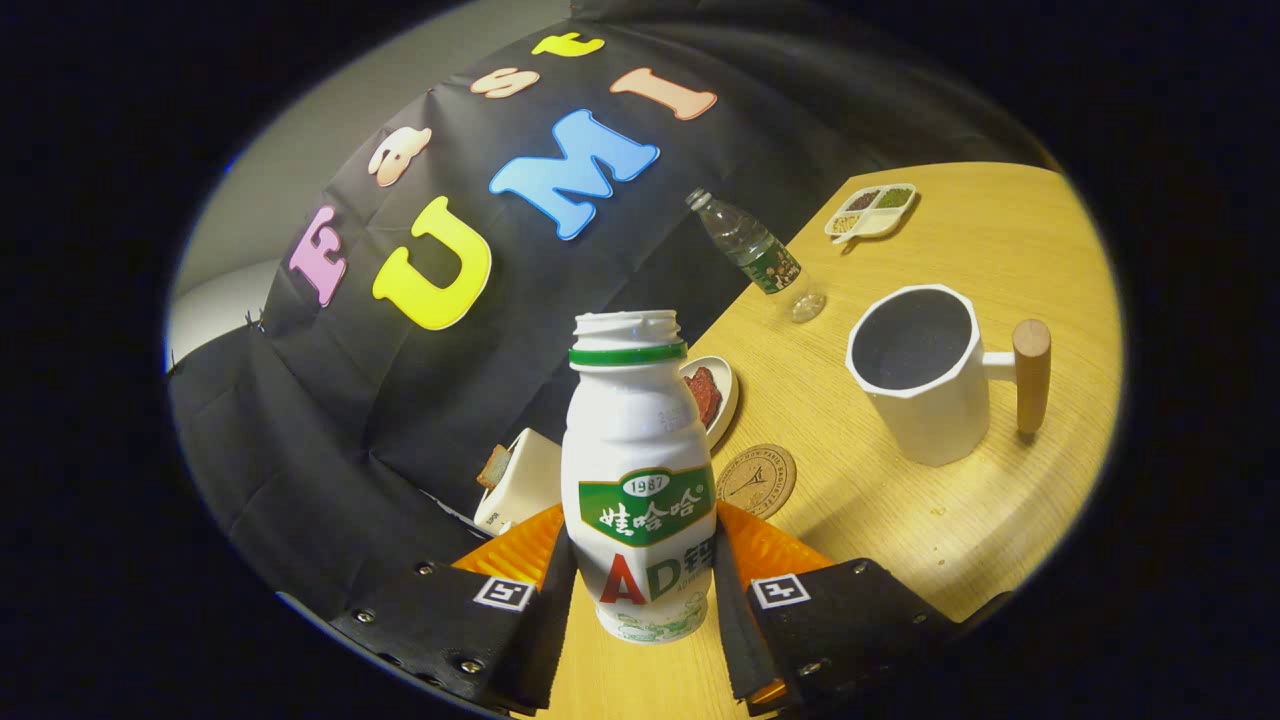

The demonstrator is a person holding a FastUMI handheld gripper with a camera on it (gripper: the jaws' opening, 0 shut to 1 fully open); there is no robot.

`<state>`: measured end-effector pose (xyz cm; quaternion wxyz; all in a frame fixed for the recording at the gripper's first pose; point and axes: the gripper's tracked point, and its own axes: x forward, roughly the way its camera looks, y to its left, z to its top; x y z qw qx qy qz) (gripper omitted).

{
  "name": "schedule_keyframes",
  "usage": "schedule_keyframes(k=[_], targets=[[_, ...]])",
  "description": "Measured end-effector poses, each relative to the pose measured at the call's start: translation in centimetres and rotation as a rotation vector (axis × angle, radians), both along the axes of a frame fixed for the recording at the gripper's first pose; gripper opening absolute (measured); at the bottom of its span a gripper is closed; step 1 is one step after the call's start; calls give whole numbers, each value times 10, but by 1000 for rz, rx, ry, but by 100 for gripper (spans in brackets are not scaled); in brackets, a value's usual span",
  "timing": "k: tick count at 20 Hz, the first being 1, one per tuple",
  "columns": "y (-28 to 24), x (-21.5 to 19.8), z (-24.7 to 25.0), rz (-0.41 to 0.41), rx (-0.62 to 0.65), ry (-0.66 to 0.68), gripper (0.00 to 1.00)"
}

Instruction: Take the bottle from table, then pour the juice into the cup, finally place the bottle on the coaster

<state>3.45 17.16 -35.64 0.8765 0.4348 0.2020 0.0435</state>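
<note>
Farthest left beyond the fingers sits a white toaster-like box (520, 480) with a slice of bread poking from it, hard against the booth wall. Next comes the bottle (640, 480), white with a green neck ring and no cap, standing between the two fingers (560, 590) of the gripper (640, 600), which press its lower body from either side; its base looks to hang just above the tabletop (900, 530), though that is hard to tell for sure. Behind its shoulder is a small dish (718, 395) holding something dark red, and just beside that the round cork coaster (756, 480). Further right a clear water bottle (755, 252) stands near the wall, then the white cup (920, 370) with its wooden handle turned away to the right, and far beyond it a divided snack tray (870, 211). The whole view is rolled, so the gripper appears tilted to one side, yet the bottle sits straight along the fingers. With the mouth open, the carry to the cup wants a firm grip, a level neck and a slow arc, tipping only once the mouth is over the cup's dark opening.
</note>
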Motion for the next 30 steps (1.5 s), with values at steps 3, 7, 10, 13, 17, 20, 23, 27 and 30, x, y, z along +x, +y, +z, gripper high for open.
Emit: schedule_keyframes(k=[3,7,10,13,17,20,23,27,30], targets=[[-5,2,-3,-30,100,29,64],[-8,-1,-12,-67,170,63,64],[-8,2,-12,-89,222,79,64],[-11,0,-11,-104,259,85,64],[-19,3,-10,-149,323,94,64],[-24,4,-10,-175,359,104,64],[-27,7,-14,-183,390,119,64],[-34,10,-11,-207,447,125,64],[-34,12,-10,-219,474,129,64]])
